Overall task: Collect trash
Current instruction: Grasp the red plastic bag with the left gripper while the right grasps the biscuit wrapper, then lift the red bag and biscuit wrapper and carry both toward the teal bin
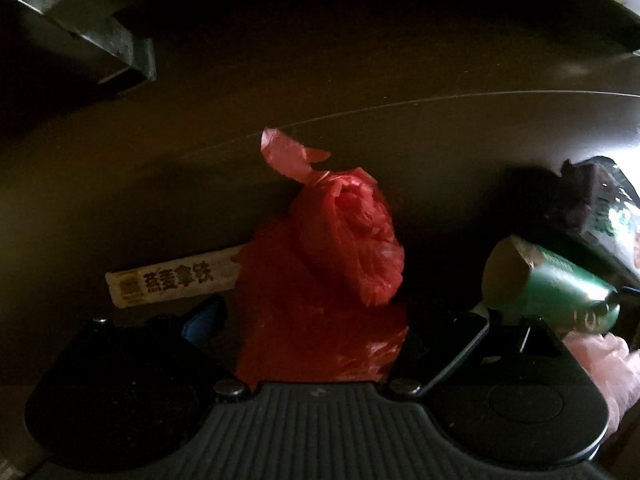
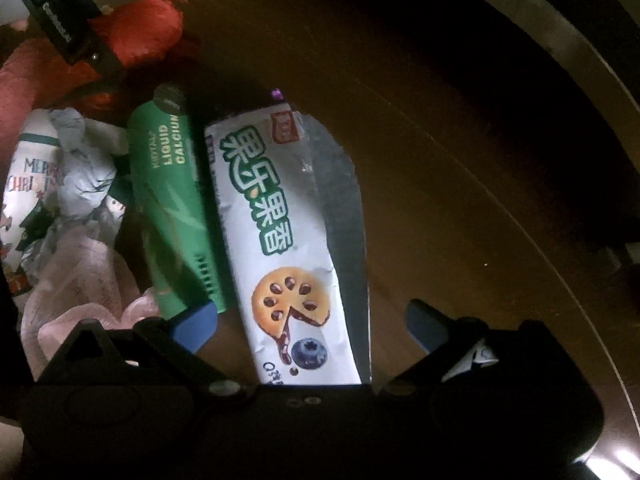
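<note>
In the left wrist view a knotted red plastic bag [image 1: 332, 256] lies on a dark brown surface between the fingers of my left gripper [image 1: 332, 332], which stands open around it without pinching it. In the right wrist view a white biscuit wrapper [image 2: 288, 248] with a blueberry picture lies lengthwise between the blue fingertips [image 2: 196, 328] of my right gripper [image 2: 312, 328], also open. A green "liquid calcium" tube [image 2: 172, 208] lies just left of the wrapper and shows at the right of the left wrist view [image 1: 552, 288].
A beige sachet with printed characters [image 1: 172, 280] lies left of the red bag. Crumpled "Merry Christmas" paper [image 2: 48, 184] and pale pink plastic [image 2: 84, 280] sit at the left. The dark surface curves away to a rim [image 2: 560, 48] at the right. The scene is dim.
</note>
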### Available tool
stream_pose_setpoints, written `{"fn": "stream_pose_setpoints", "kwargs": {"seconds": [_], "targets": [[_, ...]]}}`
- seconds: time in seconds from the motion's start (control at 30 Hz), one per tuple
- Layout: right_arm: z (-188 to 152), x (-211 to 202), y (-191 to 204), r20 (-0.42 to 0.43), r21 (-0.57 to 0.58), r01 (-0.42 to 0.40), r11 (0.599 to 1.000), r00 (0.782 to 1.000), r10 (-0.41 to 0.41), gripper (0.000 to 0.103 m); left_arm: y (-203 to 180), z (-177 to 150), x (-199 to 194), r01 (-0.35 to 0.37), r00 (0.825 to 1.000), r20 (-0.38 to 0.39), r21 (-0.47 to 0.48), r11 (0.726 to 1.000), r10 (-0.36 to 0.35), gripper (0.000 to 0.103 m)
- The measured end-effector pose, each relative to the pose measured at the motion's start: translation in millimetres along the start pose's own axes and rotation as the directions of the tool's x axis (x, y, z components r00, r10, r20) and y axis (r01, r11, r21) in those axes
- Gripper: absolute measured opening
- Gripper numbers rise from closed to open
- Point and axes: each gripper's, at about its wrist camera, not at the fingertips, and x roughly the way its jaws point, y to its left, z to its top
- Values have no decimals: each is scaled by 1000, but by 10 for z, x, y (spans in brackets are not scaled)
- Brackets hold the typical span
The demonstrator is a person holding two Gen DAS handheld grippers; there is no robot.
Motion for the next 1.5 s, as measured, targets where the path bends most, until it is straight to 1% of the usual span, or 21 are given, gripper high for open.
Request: {"fn": "stream_pose_setpoints", "kwargs": {"seconds": [0.1, 0.13, 0.2, 0.27, 0.37, 0.4, 0.43, 0.47, 0.5, 0.53, 0.57, 0.67, 0.73, 0.83, 0.93, 1.0, 1.13, 1.17, 1.27, 1.37, 1.5], "targets": [[-17, 43, -39, 0, 22, -6, 1000, 1000, 6, 98, 36, 26, 65, 7, 1000, -7, -27, 1000, -7, 96], [-27, 45, -54, 4, 29, -8, 1000, 1000, 8, 97, 46, 29, 75, 12, 1000, -7, -34, 999, -12, 94], [-44, 36, -75, 16, 29, -6, 1000, 1000, 5, 97, 68, 31, 85, 15, 1000, -7, -47, 999, -16, 87], [-50, 32, -112, 27, 29, -2, 1000, 1000, 2, 96, 94, 23, 90, 23, 1000, -12, -63, 998, -24, 75], [-86, 4, -144, 39, 39, 4, 999, 999, -5, 94, 128, 9, 100, 24, 1000, -12, -78, 997, -25, 67], [-94, -5, -156, 43, 41, 3, 999, 999, -5, 91, 124, -2, 95, 23, 1000, -11, -78, 997, -24, 66], [-85, 15, -146, 45, 41, 5, 999, 999, -6, 78, 127, -10, 94, 19, 1000, -10, -77, 997, -20, 65], [-104, 15, -147, 40, 36, 7, 999, 999, -8, 64, 93, -9, 87, 13, 1000, -10, -77, 997, -14, 63], [-97, 43, -132, 22, 32, 17, 999, 1000, -18, 46, 83, -8, 81, 12, 1000, -11, -77, 997, -13, 61], [-87, 59, -107, 21, 34, 31, 999, 999, -31, 47, 62, -5, 72, 12, 1000, -12, -77, 997, -13, 59], [-79, 58, -110, 22, 37, 25, 999, 999, -26, 47, 52, -11, 69, 8, 1000, -11, -77, 997, -9, 56], [-86, 37, -129, 26, 35, 9, 999, 1000, -10, 43, 33, -28, 44, 1, 1000, -11, -72, 997, -2, 49], [-101, -25, -131, 30, 27, 11, 1000, 999, -12, 40, 42, -53, -53, 3, 1000, -5, -59, 998, -3, 45], [-94, -205, -112, 34, 33, 7, 999, 999, -8, 38, 58, -94, -179, -9, 1000, 13, -36, 999, 9, 41], [-76, -412, -66, 40, 7, 18, 1000, 999, -18, 38, 75, -143, -395, -28, 999, 23, -19, 999, 28, 40], [-50, -608, 5, 54, -4, 29, 1000, 998, -29, 38, 80, -180, -585, -43, 998, 37, -4, 999, 44, 40], [-36, -1146, 71, 119, 37, 46, 998, 992, -50, 38, 149, -318, -1100, -8, 996, 89, -17, 1000, 9, 40], [-25, -1265, 56, 132, 51, 50, 997, 990, -57, 38, 112, -345, -1226, 0, 995, 100, -25, 1000, 3, 40], [-48, -1701, 113, 178, 98, 58, 994, 981, -75, 38, 134, -488, -1621, 12, 990, 142, -36, 999, -7, 40], [-57, -2084, 218, 220, 127, 70, 989, 971, -97, 38, 120, -571, -1981, 35, 982, 186, -48, 998, -25, 40], [-134, -2521, 403, 272, 168, 89, 982, 953, -133, 38, 58, -782, -2471, 49, 964, 263, -63, 997, -30, 40]]}}
